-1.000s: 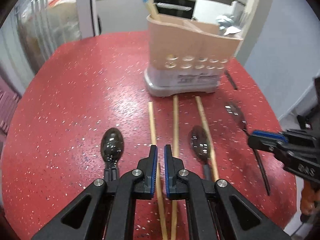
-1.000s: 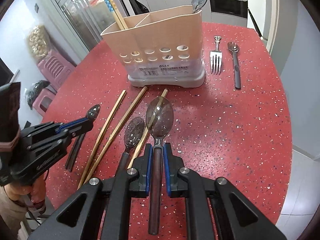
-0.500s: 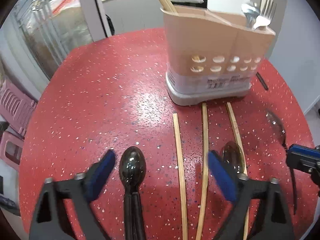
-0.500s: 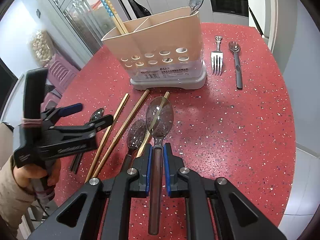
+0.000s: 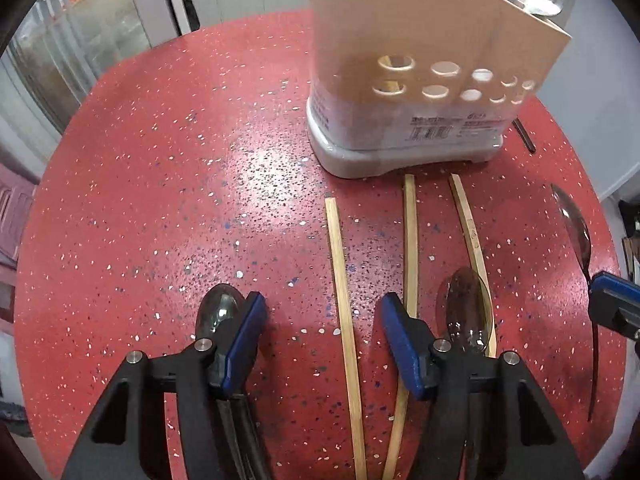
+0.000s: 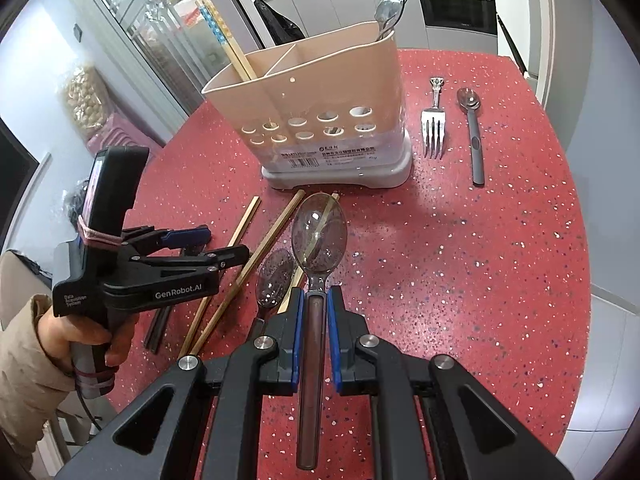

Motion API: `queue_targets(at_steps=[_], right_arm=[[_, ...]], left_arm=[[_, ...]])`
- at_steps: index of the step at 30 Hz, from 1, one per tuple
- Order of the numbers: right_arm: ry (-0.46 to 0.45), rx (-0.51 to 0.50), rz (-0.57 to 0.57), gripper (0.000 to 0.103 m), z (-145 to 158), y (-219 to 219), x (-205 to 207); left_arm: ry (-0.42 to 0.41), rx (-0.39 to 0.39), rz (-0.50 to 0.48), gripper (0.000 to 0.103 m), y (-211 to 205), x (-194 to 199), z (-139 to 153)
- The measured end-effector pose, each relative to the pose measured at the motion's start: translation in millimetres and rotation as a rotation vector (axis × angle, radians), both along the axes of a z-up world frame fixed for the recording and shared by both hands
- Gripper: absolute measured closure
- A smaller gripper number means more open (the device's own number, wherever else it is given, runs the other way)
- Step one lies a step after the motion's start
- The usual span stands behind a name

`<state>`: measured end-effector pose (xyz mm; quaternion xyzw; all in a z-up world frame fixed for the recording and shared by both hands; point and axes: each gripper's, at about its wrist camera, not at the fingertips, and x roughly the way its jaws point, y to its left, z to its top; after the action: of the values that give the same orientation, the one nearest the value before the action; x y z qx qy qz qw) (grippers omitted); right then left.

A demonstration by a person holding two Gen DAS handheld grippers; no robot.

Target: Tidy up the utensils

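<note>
Utensils lie scattered on the red table [image 5: 168,168], and the change is at the left gripper [image 5: 322,322]: a second ago its jaws were nearly shut over a chopstick; they swung wide and have just been narrowing a little. They now stand apart with one chopstick [image 5: 345,320] between them, untouched by either pad. The gripper has also slid sideways and lower, so a dark spoon [image 5: 218,312] sits just outside its left finger and a second chopstick [image 5: 409,248] runs by the right finger. My reading is that a chopstick pick-up is being lined up, not yet made.

Nearest in the right wrist view, the right gripper [image 6: 313,332] is unchanged, clamped on the brown handle of a clear spoon [image 6: 318,232] whose bowl hangs above the table. It seems to wait its turn.

Beyond lie a smaller clear spoon [image 6: 274,276] across a third chopstick [image 5: 468,220]. Farther on stands the beige holder [image 6: 316,96], with patterned chopsticks [image 6: 224,40] in its left compartment and a metal spoon [image 6: 390,4] in its right. Past it to the right lie a fork [image 6: 434,128] and a grey spoon [image 6: 472,128], well apart from both grippers.

Most pieces are still out, so the task looks early.
</note>
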<state>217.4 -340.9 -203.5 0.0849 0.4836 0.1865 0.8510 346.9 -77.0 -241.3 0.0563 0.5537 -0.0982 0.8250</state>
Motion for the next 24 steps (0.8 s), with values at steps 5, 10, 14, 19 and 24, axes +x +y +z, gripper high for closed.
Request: queue_targets(at_steps=[5,10,14,19,24], right_arm=[[-0.001,-0.002,0.006,0.091,1,4,1],[-0.021,0.001,0.004,0.091,9,2,-1],[-0.044,0.013,-0.002,0.091,18,-2,-2],[-0.096,0.026,0.011,0.091,37,-1,-1],[-0.160,0.044,0.012,0.091,64,-1,2]], left_arm=[[-0.010,0.007,-0.070,0.073,-15,-8,3],[-0.098,-0.098,-0.051,0.073,-7,-22,15],[-0.189,-0.187,-0.007,0.073,5,-36,38],[-0.289,-0.268,0.025,0.073,16,-46,72],[-0.383,-0.340,0.037,0.073,21,-51,111]])
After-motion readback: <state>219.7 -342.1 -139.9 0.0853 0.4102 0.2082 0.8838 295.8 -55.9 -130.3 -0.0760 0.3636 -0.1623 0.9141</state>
